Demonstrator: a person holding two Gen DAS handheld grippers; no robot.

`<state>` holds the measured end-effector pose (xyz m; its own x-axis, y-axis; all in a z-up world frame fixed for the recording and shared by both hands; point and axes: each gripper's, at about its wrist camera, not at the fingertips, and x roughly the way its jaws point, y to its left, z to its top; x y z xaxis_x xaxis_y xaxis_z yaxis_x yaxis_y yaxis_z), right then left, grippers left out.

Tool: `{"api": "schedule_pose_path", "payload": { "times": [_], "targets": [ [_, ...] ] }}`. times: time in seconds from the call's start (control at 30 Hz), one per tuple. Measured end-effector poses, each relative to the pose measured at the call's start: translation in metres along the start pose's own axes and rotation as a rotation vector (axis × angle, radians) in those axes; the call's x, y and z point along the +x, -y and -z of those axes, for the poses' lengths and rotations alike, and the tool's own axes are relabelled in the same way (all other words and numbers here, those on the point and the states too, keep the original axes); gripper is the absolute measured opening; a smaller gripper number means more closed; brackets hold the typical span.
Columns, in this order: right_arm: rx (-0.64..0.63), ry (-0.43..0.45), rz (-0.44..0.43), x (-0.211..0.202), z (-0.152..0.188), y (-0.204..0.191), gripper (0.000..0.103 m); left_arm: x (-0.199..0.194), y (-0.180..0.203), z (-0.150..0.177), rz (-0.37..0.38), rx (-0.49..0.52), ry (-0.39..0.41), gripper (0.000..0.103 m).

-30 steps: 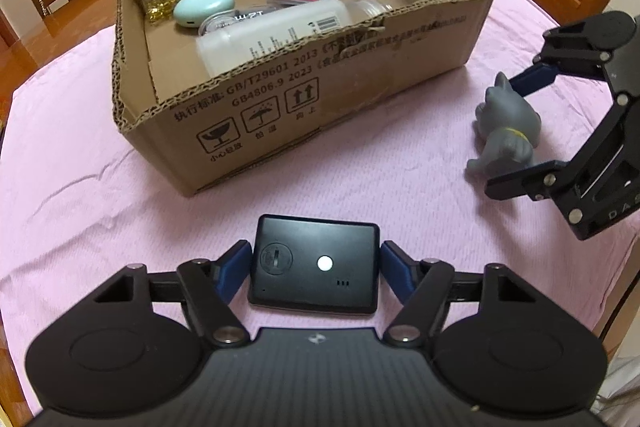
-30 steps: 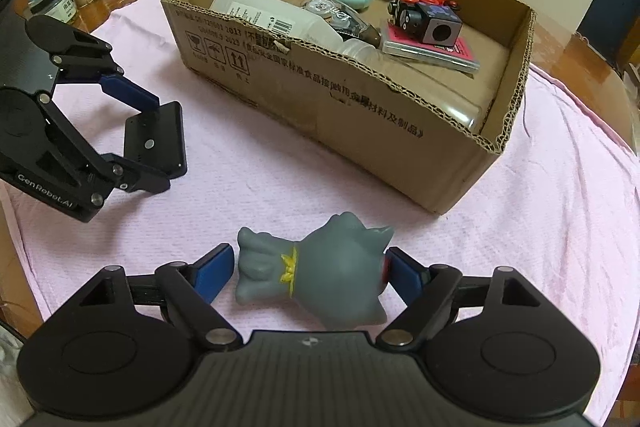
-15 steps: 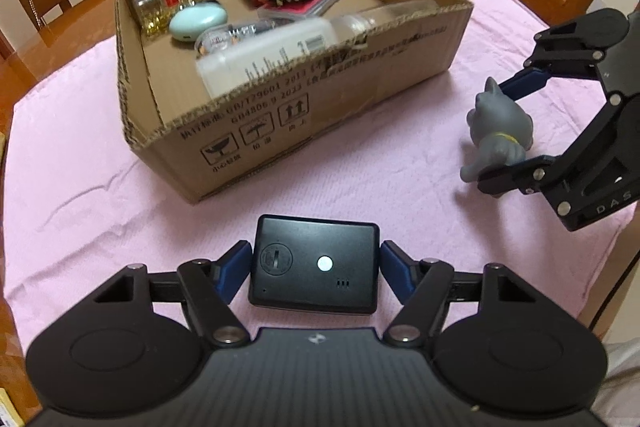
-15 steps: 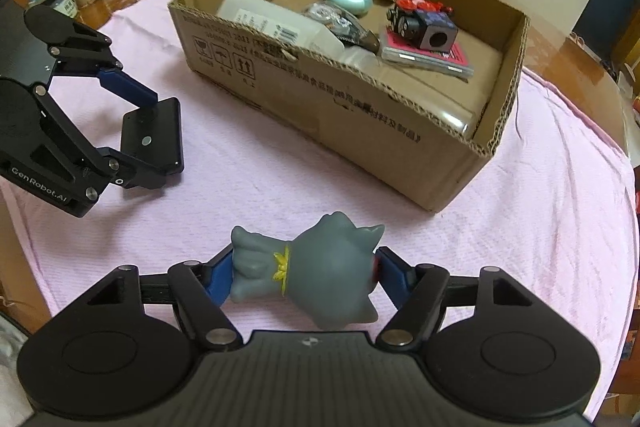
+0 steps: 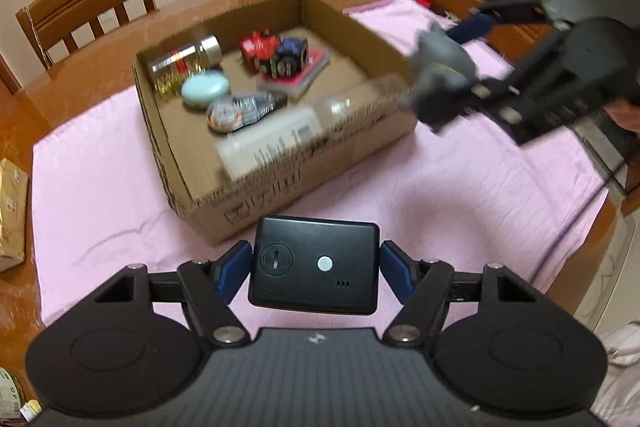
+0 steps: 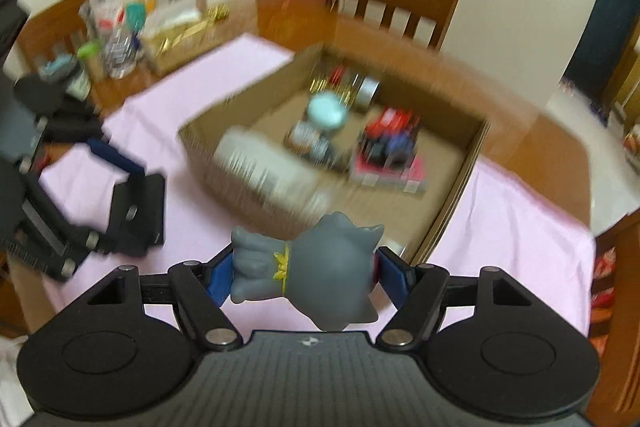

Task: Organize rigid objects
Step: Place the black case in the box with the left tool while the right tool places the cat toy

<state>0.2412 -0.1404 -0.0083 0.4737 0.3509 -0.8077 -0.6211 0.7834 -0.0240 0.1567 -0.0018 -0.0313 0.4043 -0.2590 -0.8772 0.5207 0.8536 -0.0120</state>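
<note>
My left gripper (image 5: pixel 316 267) is shut on a flat black device (image 5: pixel 314 265) and holds it in the air in front of the cardboard box (image 5: pixel 280 183). My right gripper (image 6: pixel 306 269) is shut on a grey cat figurine (image 6: pixel 316 267) and holds it lifted, near the box's near wall (image 6: pixel 256 199). In the left wrist view the figurine (image 5: pixel 440 67) hangs at the box's right corner. The box holds a white bottle (image 5: pixel 272 143), a mint case (image 5: pixel 206 89), a jar (image 5: pixel 186 61), a red and black toy (image 5: pixel 276 53) and more.
The box stands on a pink cloth (image 5: pixel 460 187) over a wooden table. Wooden chairs (image 5: pixel 88 3) stand around it. Bottles and a gold packet (image 6: pixel 176 35) crowd the table's far left in the right wrist view.
Both grippers have risen well above the cloth with their objects. The right gripper has carried the figurine up toward the box's right corner.
</note>
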Motion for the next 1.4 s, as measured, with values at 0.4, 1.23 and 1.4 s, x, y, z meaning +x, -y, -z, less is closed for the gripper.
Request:
{"api": "schedule_pose_path", "payload": {
  "times": [0.4, 1.23, 1.4],
  "targets": [
    [0.104, 0.018, 0.073, 0.049, -0.047, 0.048, 0.077, -0.024, -0.006, -0.049, -0.055, -0.003, 0.094, 0.069],
    [0.226, 0.007, 0.127, 0.017, -0.029, 0.04, 0.103, 0.053, -0.062, -0.11, -0.159, -0.154, 0.123, 0.095],
    [0.241, -0.006, 0.173, 0.013, -0.032, 0.036, 0.103, 0.03, -0.058, -0.105, -0.232, -0.148, 0.209, 0.099]
  ]
}}
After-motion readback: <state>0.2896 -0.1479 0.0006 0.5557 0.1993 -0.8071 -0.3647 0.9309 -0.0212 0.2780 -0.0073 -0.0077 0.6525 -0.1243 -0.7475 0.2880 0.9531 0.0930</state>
